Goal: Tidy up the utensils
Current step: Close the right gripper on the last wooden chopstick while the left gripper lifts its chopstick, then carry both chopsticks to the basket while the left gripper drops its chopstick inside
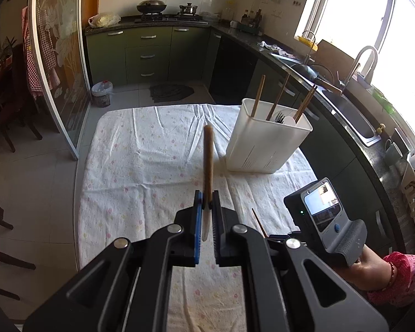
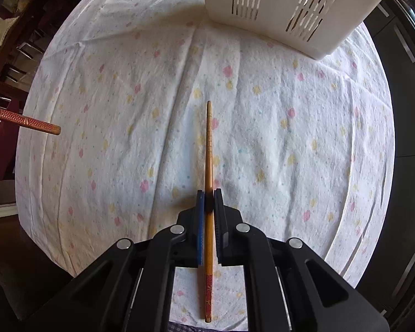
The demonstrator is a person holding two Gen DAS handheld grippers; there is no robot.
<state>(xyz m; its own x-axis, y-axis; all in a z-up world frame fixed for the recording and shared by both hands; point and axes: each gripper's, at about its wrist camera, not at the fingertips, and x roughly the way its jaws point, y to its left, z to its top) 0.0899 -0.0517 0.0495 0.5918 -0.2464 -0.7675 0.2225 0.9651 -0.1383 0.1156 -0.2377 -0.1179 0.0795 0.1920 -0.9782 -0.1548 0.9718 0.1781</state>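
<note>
Left claw [image 1: 207, 207] clamped on a brown-handled utensil [image 1: 208, 155], handle pointing out over mid desk [image 1: 141, 149]; pale working end hidden between pads, type unclear. Right claw [image 2: 209, 202] clamped on a chopstick [image 2: 209, 149] near its middle, thin tip forward, held over the floral cloth. White holder [image 1: 262, 144] stands near the desk's far right corner, already holding chopsticks and a fork. Chopstick looks light, stiff, smooth, likely to pivot; a grip nearer the thick end should steady it for dropping in.

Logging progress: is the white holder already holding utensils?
Yes. In the left wrist view the white holder stands upright with chopsticks and a fork inside.
</note>
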